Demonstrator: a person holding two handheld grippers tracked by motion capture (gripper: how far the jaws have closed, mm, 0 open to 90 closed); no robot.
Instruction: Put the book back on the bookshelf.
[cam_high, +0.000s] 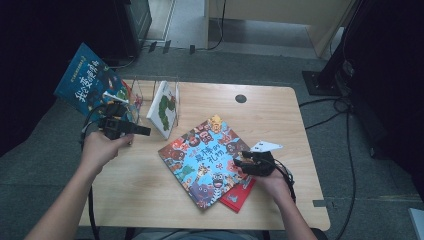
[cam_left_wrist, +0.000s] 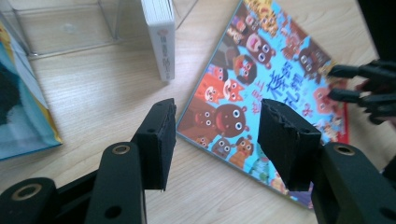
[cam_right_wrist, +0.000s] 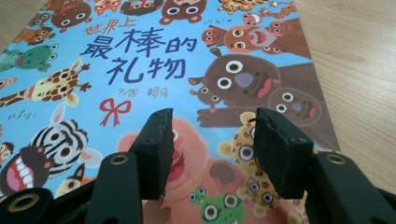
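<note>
The animal picture book (cam_right_wrist: 187, 70) lies flat on the wooden table (cam_high: 280, 125), directly under and ahead of my right gripper (cam_right_wrist: 210, 140), whose jaws stand wide apart with nothing between them; its pads (cam_right_wrist: 159, 140) hover just above the cover, and I cannot tell whether they touch it. Just beneath the book, at the edge nearest this gripper, a red book (cam_high: 239, 196) peeks out. I judge this to be the approach step: the book is not yet gripped, and the next move calls for getting one jaw under an edge of the cover, then closing.

My left gripper (cam_left_wrist: 215, 135) is also open and empty, held above bare table with the same book's corner ahead between its jaws. Beyond its left jaw a white book (cam_left_wrist: 161, 37) stands upright at a clear plastic stand (cam_left_wrist: 65, 28); further left a blue book (cam_high: 90, 80) leans
</note>
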